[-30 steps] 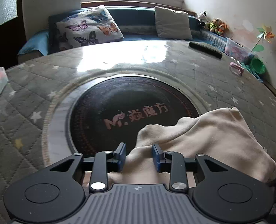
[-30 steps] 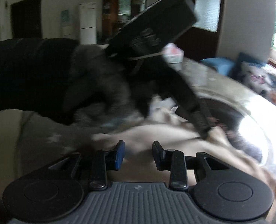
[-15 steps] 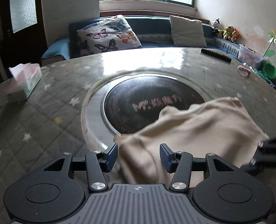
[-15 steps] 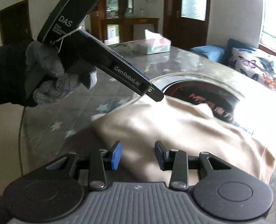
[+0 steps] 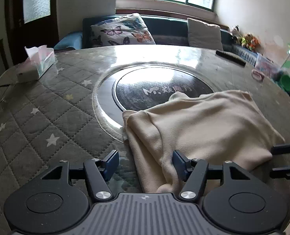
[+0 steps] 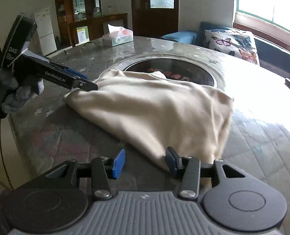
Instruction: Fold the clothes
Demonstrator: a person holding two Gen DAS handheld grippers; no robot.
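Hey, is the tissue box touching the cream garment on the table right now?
Apart. The left wrist view shows the tissue box at the table's far left edge, with a wide stretch of quilted table cover between it and the cream garment.

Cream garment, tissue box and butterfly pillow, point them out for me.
cream garment (image 5: 207, 121), left wrist view, middle of its top layer
tissue box (image 5: 35, 66), left wrist view, its side wall
butterfly pillow (image 6: 233, 43), right wrist view, printed front
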